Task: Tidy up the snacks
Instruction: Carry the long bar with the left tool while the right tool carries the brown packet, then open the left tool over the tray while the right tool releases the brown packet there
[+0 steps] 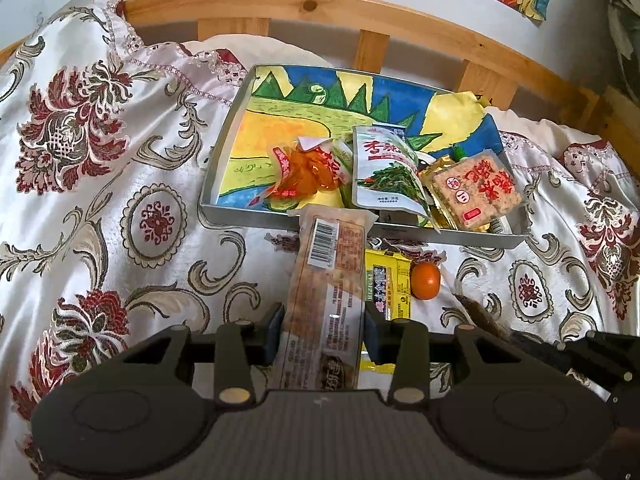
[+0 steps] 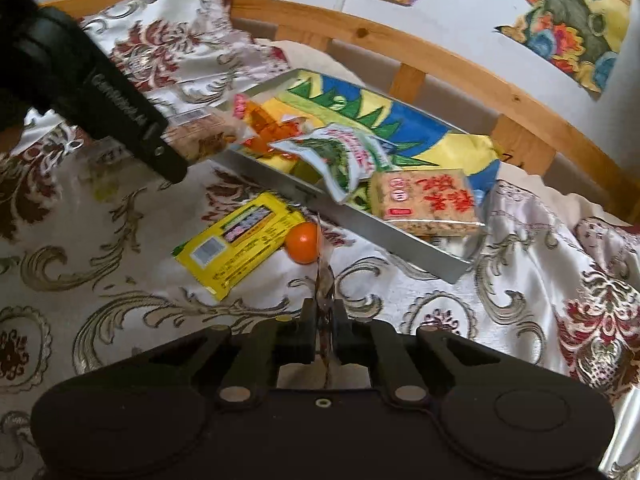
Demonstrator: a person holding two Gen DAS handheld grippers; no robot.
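My left gripper (image 1: 324, 332) is shut on a long clear packet of brown snack (image 1: 330, 280), whose far end lies over the near wall of the metal tray (image 1: 224, 132). The tray has a painted lining and holds an orange packet (image 1: 308, 168), a white-and-green packet (image 1: 384, 172) and a square rice-crisp packet (image 1: 476, 192). My right gripper (image 2: 324, 320) is shut on a thin brown packet (image 2: 323, 288), seen edge-on and held just above the bedspread. In front of it lie a yellow packet (image 2: 240, 240) and a small orange fruit (image 2: 303, 244), outside the tray (image 2: 360, 224).
Everything rests on a white bedspread (image 1: 120, 200) with a red and gold flower pattern. A wooden slatted bed frame (image 1: 360, 12) runs behind the tray, with painted pictures on the wall above. One black finger (image 2: 132, 120) of the left gripper crosses the upper left of the right wrist view.
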